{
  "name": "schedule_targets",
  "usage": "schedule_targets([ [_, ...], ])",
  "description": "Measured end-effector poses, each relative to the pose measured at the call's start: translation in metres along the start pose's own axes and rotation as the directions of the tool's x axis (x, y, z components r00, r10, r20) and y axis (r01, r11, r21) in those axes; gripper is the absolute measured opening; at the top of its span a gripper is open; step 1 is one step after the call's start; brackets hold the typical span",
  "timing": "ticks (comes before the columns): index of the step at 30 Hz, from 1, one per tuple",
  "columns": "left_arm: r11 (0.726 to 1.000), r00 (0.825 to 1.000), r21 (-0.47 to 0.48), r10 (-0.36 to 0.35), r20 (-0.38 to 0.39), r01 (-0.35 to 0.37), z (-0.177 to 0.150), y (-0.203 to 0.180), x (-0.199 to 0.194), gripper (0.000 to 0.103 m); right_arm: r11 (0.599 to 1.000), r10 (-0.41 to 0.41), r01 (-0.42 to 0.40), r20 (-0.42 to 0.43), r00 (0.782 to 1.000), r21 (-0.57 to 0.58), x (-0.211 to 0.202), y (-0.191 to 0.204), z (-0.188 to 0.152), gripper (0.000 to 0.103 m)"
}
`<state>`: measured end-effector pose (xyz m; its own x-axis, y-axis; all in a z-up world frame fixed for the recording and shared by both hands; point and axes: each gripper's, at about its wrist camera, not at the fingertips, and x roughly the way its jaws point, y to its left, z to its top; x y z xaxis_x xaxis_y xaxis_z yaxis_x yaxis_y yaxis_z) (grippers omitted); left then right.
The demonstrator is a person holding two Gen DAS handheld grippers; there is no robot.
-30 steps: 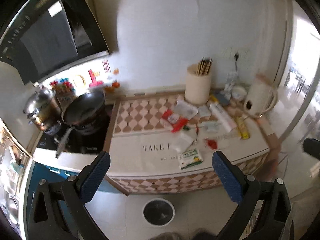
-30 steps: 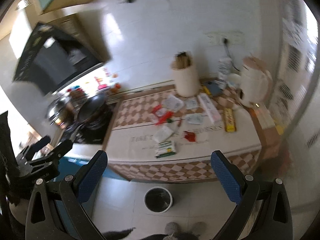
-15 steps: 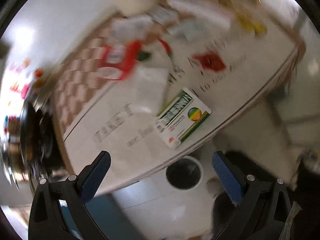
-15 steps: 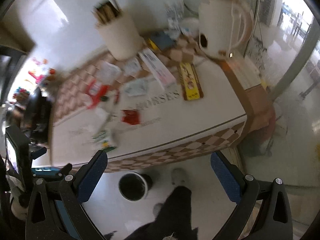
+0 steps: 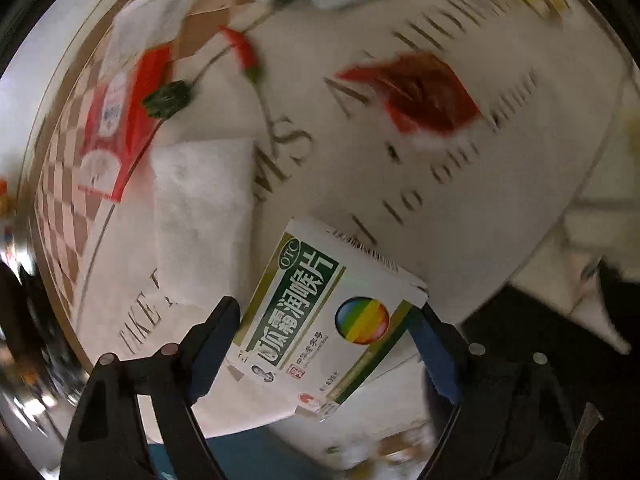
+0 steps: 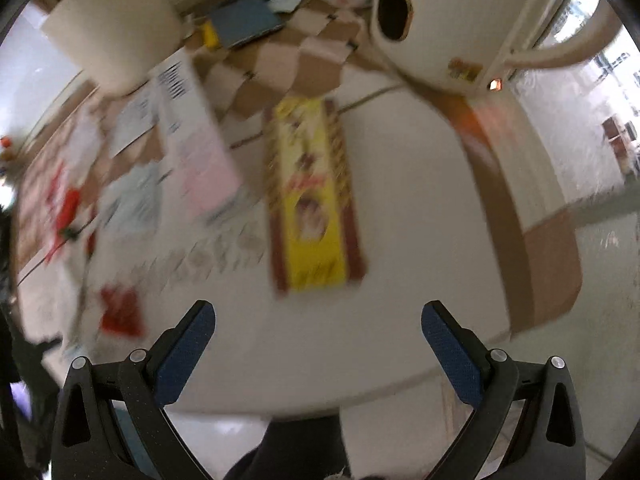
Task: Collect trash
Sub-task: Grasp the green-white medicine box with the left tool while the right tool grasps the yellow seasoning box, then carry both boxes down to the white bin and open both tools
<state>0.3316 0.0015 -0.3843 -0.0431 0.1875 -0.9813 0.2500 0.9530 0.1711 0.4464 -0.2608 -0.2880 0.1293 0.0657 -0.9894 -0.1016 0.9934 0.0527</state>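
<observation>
Kitchen counter strewn with packets, viewed from above by both grippers.

A medicine box (image 5: pixel 320 316) lies at the counter's (image 5: pixel 520 184) near edge, between the closing jaws of the left gripper (image 5: pixel 326 320); a folded tissue (image 5: pixel 202 220) lies just left of it. Beyond, a sachet (image 5: pixel 424 96) and a flower stem (image 5: pixel 244 50). On the right wrist view, a long packet (image 6: pixel 312 200) lies ahead of the right gripper (image 6: pixel 318 320), a kettle (image 6: pixel 452 20) behind it.
</observation>
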Motion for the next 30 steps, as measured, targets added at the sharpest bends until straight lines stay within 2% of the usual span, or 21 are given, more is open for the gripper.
schedule_targets([
  [3,0.993,1.0,-0.114,-0.015,0.005,0.015,0.001,0.013,-0.002,0.082,1.0,-0.011,0.011,0.008,1.0,0.017,0.021,-0.001,0.025,0.103],
  [6,0.969,1.0,-0.248,-0.015,0.02,0.019,-0.003,0.026,-0.005,0.082,1.0,-0.028,0.028,0.011,1.0,0.008,0.037,0.005,0.04,0.1],
  [8,0.943,0.999,-0.332,-0.016,0.033,0.026,-0.007,0.034,-0.008,0.082,0.999,-0.052,0.052,0.011,0.999,0.003,0.046,0.011,0.045,0.089],
  [10,0.92,0.999,-0.391,-0.006,0.048,0.024,-0.012,0.039,-0.01,0.082,0.998,-0.069,0.069,0.004,0.998,0.0,0.056,0.016,0.049,0.064],
  [15,0.9,0.997,-0.436,0.008,0.076,0.026,-0.029,0.047,-0.014,0.081,0.997,-0.078,0.077,0.036,0.996,0.017,0.059,0.02,0.047,0.061],
  [20,0.885,0.992,-0.461,-0.007,0.124,0.064,-0.053,0.055,-0.03,0.079,0.998,-0.058,0.057,0.056,0.997,0.021,0.04,0.027,0.026,0.061],
  [25,0.868,0.981,-0.487,-0.004,0.195,0.101,-0.091,0.076,-0.066,0.078,1.0,-0.012,0.009,0.115,0.993,0.026,0.004,0.036,0.001,0.061],
  [30,0.848,0.962,-0.509,0.0,0.272,0.144,-0.143,0.078,-0.097,0.077,0.999,0.035,-0.038,0.157,0.987,0.016,-0.028,0.045,-0.035,0.061],
])
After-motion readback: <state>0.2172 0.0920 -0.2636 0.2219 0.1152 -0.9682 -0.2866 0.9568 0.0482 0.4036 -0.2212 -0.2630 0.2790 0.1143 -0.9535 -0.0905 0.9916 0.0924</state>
